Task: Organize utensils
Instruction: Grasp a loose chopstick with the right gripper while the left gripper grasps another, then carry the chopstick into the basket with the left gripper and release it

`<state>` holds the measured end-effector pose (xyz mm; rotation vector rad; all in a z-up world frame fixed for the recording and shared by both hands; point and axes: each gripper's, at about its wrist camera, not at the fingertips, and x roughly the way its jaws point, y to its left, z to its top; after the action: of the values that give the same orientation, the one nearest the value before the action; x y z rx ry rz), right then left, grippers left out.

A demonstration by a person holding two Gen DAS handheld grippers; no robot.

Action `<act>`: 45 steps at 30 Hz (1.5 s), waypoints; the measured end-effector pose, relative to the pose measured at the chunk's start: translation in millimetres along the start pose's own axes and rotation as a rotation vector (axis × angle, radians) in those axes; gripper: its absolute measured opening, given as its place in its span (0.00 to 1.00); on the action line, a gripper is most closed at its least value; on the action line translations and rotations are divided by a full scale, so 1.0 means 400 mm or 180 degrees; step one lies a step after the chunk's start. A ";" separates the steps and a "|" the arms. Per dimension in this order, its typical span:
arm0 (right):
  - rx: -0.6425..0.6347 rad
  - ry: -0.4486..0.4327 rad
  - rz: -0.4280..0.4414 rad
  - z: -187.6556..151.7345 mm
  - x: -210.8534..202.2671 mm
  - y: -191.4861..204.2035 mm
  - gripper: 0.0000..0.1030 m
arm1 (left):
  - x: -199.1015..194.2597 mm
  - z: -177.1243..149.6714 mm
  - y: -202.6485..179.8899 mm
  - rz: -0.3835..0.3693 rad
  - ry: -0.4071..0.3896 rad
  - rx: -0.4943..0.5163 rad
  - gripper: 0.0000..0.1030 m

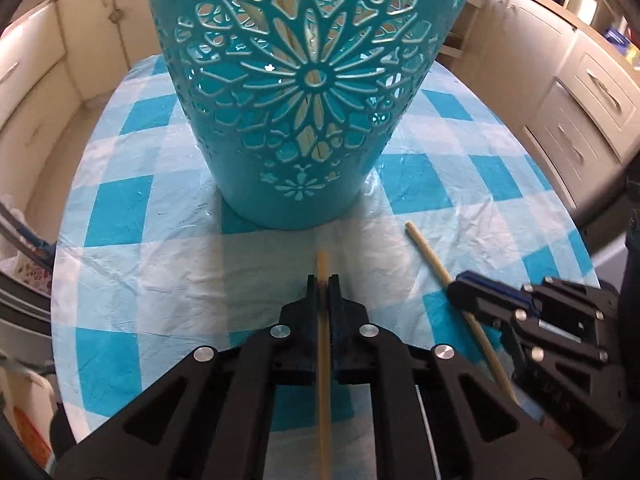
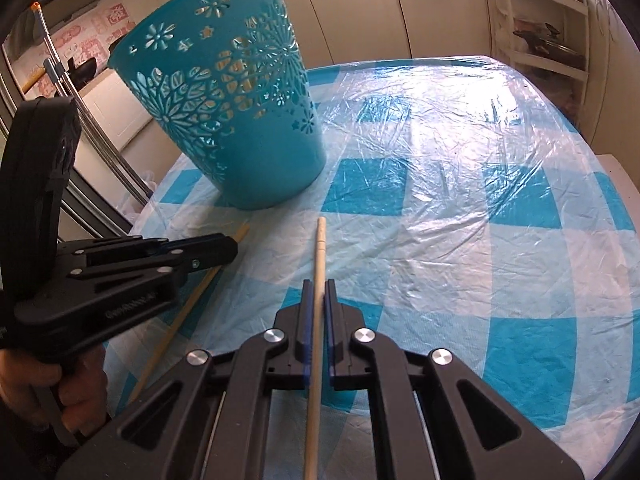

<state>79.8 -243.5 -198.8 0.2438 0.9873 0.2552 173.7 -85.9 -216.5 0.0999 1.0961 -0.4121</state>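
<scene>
One teal basket (image 2: 224, 120), sticks inside

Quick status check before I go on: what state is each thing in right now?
left gripper: shut on a chopstick
left chopstick: gripped, tip toward the basket
right gripper: shut on a chopstick
right chopstick: gripped, tip on the tablecloth
teal basket: upright, sticks visible inside
tablecloth: wrinkled

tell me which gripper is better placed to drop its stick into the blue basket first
Left, probably: the left gripper, shut on its stick, sits right before the basket; the right gripper is farther off.
</scene>
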 end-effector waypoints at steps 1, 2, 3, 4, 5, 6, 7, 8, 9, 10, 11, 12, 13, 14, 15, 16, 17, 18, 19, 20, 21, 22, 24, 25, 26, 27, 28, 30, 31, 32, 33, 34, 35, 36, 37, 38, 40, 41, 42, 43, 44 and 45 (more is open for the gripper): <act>0.0002 -0.0006 0.0005 -0.001 0.000 0.000 0.06 | -0.004 -0.003 0.001 -0.0003 0.0010 0.0047 0.05; 0.0007 -0.0011 0.0011 -0.002 0.000 0.000 0.06 | -0.011 -0.007 0.003 -0.0047 0.0018 0.0066 0.05; 0.0012 -0.0013 0.0017 -0.002 0.000 -0.001 0.06 | -0.020 -0.008 0.004 -0.0093 0.0018 0.0080 0.05; 0.0014 -0.0015 0.0019 -0.002 -0.003 -0.004 0.06 | -0.034 -0.012 0.002 -0.0143 0.0001 0.0114 0.05; 0.0010 -0.0017 0.0019 -0.003 -0.004 -0.005 0.06 | -0.053 -0.013 -0.004 -0.0187 -0.0028 0.0156 0.05; 0.0004 -0.0017 0.0015 -0.003 -0.003 -0.004 0.06 | -0.079 -0.015 -0.009 -0.0281 -0.0070 0.0198 0.05; -0.0005 -0.0018 0.0009 -0.004 -0.004 -0.004 0.06 | -0.094 -0.013 -0.010 -0.0368 -0.0102 0.0207 0.05; -0.0009 -0.0018 0.0006 -0.004 -0.004 -0.003 0.06 | -0.130 -0.010 -0.012 -0.0527 -0.0167 0.0203 0.05; -0.0009 -0.0019 0.0004 -0.004 -0.004 -0.003 0.06 | -0.160 -0.003 -0.013 -0.0630 -0.0227 0.0194 0.05; -0.0008 -0.0020 0.0005 -0.004 -0.004 -0.003 0.06 | -0.201 0.011 -0.011 -0.0738 -0.0323 0.0185 0.05; -0.0008 -0.0020 0.0005 -0.004 -0.004 -0.003 0.06 | -0.256 0.030 -0.010 -0.0852 -0.0490 0.0182 0.05; -0.0003 -0.0023 0.0007 -0.004 -0.005 -0.003 0.06 | -0.289 0.046 -0.011 -0.0907 -0.0611 0.0180 0.05; 0.0001 -0.0023 0.0010 -0.003 -0.004 -0.003 0.06 | -0.358 0.081 -0.005 -0.0968 -0.0857 0.0164 0.05; 0.0007 -0.0023 0.0017 -0.003 -0.004 -0.003 0.06 | -0.385 0.101 -0.001 -0.0976 -0.0978 0.0147 0.05; 0.0016 -0.0024 0.0025 -0.003 -0.004 -0.005 0.06 | -0.444 0.141 0.010 -0.0965 -0.1242 0.0106 0.05; 0.0020 -0.0024 0.0031 -0.002 -0.003 -0.006 0.06 | -0.475 0.166 0.015 -0.0936 -0.1420 0.0072 0.05; 0.0023 -0.0024 0.0036 -0.002 -0.003 -0.007 0.06 | -0.502 0.190 0.022 -0.0868 -0.1610 0.0032 0.05; 0.0032 -0.0026 0.0045 -0.001 -0.003 -0.009 0.06 | -0.528 0.219 0.031 -0.0770 -0.1824 -0.0016 0.05; 0.0040 -0.0027 0.0053 -0.001 -0.003 -0.011 0.06 | -0.540 0.246 0.036 -0.0730 -0.1991 -0.0079 0.05; 0.0049 -0.0028 0.0064 -0.001 -0.003 -0.013 0.06 | -0.545 0.275 0.040 -0.0657 -0.2179 -0.0170 0.05; 0.0059 -0.0031 0.0075 0.000 -0.003 -0.015 0.06 | -0.544 0.302 0.042 -0.0533 -0.2336 -0.0232 0.05; 0.0075 -0.0032 0.0091 0.000 -0.003 -0.018 0.06 | -0.550 0.325 0.048 -0.0457 -0.2438 -0.0268 0.05; 0.0095 -0.0033 0.0116 0.000 -0.004 -0.023 0.06 | -0.529 0.371 0.051 -0.0304 -0.2575 -0.0370 0.05; 0.0107 -0.0035 0.0129 0.000 -0.005 -0.025 0.06 | -0.520 0.385 0.048 -0.0240 -0.2616 -0.0389 0.05; 0.0114 -0.0036 0.0137 0.000 -0.006 -0.027 0.06 | -0.506 0.400 0.048 -0.0157 -0.2644 -0.0401 0.05; 0.0127 -0.0036 0.0149 0.000 -0.006 -0.029 0.06 | -0.483 0.416 0.049 -0.0097 -0.2655 -0.0435 0.05; 0.0135 -0.0036 0.0155 0.000 -0.006 -0.030 0.06 | -0.461 0.429 0.049 -0.0064 -0.2652 -0.0452 0.05; 0.0141 -0.0034 0.0161 0.000 -0.004 -0.031 0.06 | -0.423 0.437 0.048 0.0038 -0.2639 -0.0469 0.05; 0.0139 -0.0030 0.0158 0.002 -0.003 -0.031 0.06 | -0.408 0.435 0.046 0.0076 -0.2637 -0.0474 0.05; 0.0133 -0.0031 0.0154 0.001 -0.004 -0.031 0.06 | -0.394 0.433 0.045 0.0112 -0.2629 -0.0477 0.05; 0.0118 -0.0028 0.0139 0.002 -0.004 -0.029 0.06 | -0.379 0.428 0.042 0.0155 -0.2611 -0.0463 0.05; 0.0084 -0.0022 0.0106 0.003 -0.003 -0.025 0.06 | -0.363 0.423 0.037 0.0188 -0.2594 -0.0441 0.05; 0.0058 -0.0018 0.0082 0.004 -0.002 -0.019 0.06 | -0.358 0.414 0.040 0.0213 -0.2576 -0.0412 0.05; 0.0003 -0.0006 0.0033 0.005 -0.002 -0.012 0.06 | -0.357 0.403 0.043 0.0234 -0.2556 -0.0380 0.05; -0.0030 0.0004 0.0002 0.006 0.000 -0.006 0.06 | -0.350 0.392 0.039 0.0269 -0.2515 -0.0321 0.05; -0.0071 0.0018 -0.0039 0.007 0.001 0.002 0.06 | -0.344 0.388 0.036 0.0295 -0.2487 -0.0280 0.05; -0.0189 0.0041 -0.0141 0.008 0.003 0.017 0.06 | -0.329 0.375 0.026 0.0361 -0.2394 -0.0173 0.05; -0.0250 0.0041 -0.0189 0.007 0.005 0.024 0.06 | -0.322 0.366 0.022 0.0376 -0.2327 -0.0126 0.06; -0.0325 0.0036 -0.0252 0.005 0.006 0.033 0.05 | -0.317 0.354 0.017 0.0397 -0.2246 -0.0086 0.08; -0.0365 0.0030 -0.0286 0.004 0.007 0.039 0.05 | -0.315 0.345 0.015 0.0416 -0.2204 -0.0071 0.15; -0.0399 0.0020 -0.0314 0.003 0.008 0.044 0.06 | -0.316 0.334 0.016 0.0437 -0.2178 -0.0072 0.21; -0.0404 0.0010 -0.0319 0.002 0.009 0.046 0.06 | -0.320 0.326 0.017 0.0461 -0.2172 -0.0089 0.38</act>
<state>80.4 -225.2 -195.5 0.0779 0.9794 0.2258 236.0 -80.9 -44.7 0.0091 0.4182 -0.2674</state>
